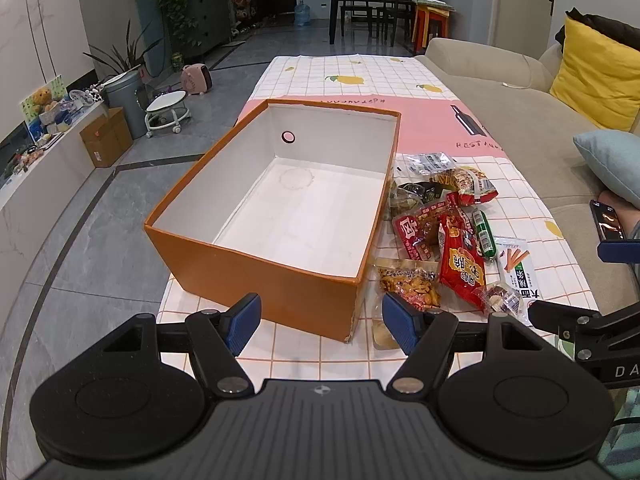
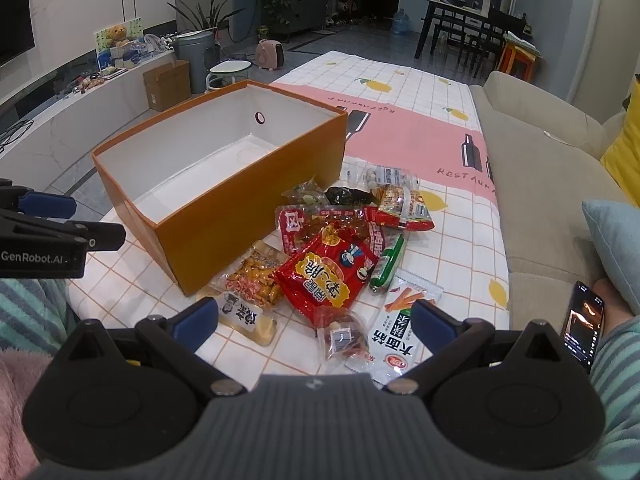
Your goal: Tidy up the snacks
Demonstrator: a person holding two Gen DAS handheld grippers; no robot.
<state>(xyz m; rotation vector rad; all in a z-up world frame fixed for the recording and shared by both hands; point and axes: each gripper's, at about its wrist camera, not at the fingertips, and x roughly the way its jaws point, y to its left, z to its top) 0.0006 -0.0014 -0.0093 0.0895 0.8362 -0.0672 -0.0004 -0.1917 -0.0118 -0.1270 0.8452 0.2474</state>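
1. Box (image 1: pixel 256 256): orange outside, white inside.
2. Worktop cloth (image 1: pixel 360 76): white grid with yellow lemons and a pink band.
3. Big snack packet (image 2: pixel 326 276): red with yellow.
4. Sausage stick (image 2: pixel 386 266): green.
5. Cushion (image 1: pixel 596 76), upper right: yellow.

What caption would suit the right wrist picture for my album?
Open right gripper hovers over a pile of snack packets beside an empty orange box on a checked tablecloth.
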